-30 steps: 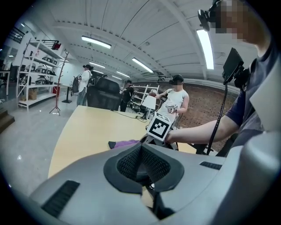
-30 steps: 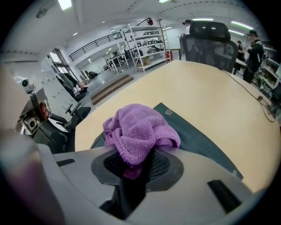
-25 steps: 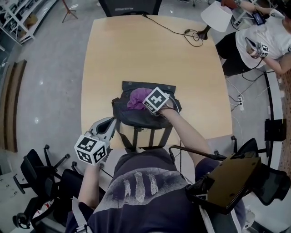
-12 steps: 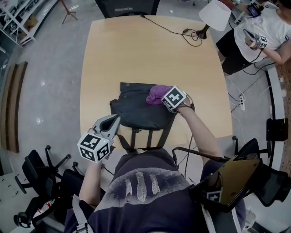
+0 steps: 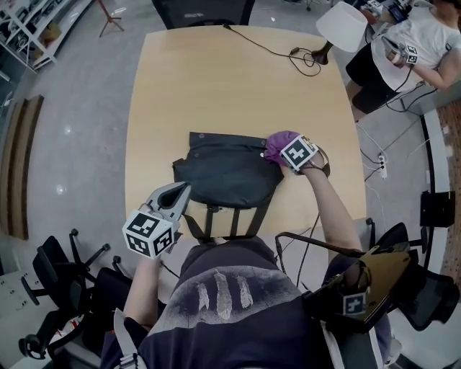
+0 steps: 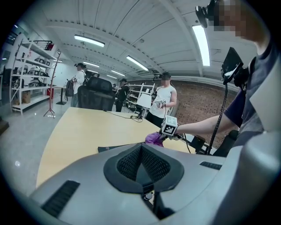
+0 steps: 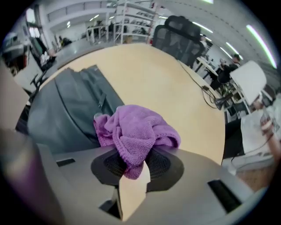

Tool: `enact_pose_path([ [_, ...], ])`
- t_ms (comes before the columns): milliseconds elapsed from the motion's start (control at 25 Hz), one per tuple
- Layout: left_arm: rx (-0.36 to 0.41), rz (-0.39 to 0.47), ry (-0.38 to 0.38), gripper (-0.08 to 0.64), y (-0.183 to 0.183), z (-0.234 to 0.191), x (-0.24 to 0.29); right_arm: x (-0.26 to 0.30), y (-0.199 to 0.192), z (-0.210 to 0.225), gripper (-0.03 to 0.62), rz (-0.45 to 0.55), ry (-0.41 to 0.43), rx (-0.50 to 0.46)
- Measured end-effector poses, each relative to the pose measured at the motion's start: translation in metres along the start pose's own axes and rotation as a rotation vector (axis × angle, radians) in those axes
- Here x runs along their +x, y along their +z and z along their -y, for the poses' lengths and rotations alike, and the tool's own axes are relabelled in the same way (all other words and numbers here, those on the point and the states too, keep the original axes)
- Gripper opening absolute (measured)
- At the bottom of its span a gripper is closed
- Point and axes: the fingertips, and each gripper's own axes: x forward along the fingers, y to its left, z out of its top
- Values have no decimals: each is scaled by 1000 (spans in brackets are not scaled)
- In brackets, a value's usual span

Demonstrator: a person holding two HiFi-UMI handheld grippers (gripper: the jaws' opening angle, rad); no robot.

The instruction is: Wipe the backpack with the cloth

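A dark grey backpack (image 5: 220,173) lies flat near the front of the wooden table (image 5: 216,86), its straps (image 5: 232,218) hanging over the near edge. My right gripper (image 5: 279,153) is shut on a bunched purple cloth (image 5: 278,144) at the backpack's far right corner, where bag meets table. In the right gripper view the cloth (image 7: 137,131) bulges out of the right gripper (image 7: 134,161), with the backpack (image 7: 66,105) to its left. My left gripper (image 5: 178,192) hovers at the bag's near left corner, shut on nothing. From the left gripper (image 6: 141,151) I see the cloth (image 6: 153,139) and backpack (image 6: 115,148) beyond.
A black cable (image 5: 302,58) trails across the table's far right. An office chair (image 5: 205,9) stands at the far end, and a white round seat (image 5: 342,25) and a seated person (image 5: 403,50) at the far right. Black chairs (image 5: 65,274) crowd the near left.
My right gripper has dragged the purple cloth rightward across the backpack, from its middle to its right corner. The left gripper has barely moved.
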Motion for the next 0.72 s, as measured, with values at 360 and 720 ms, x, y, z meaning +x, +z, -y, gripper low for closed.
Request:
enact_pose_path([
  [360,-6,-15,-5,6,-4,-5,3,10,35,-1,99,16,-55,54],
  [720,-69,12,81,6,-14,-34,-28,25,132,-75,98,57,-20,-167],
])
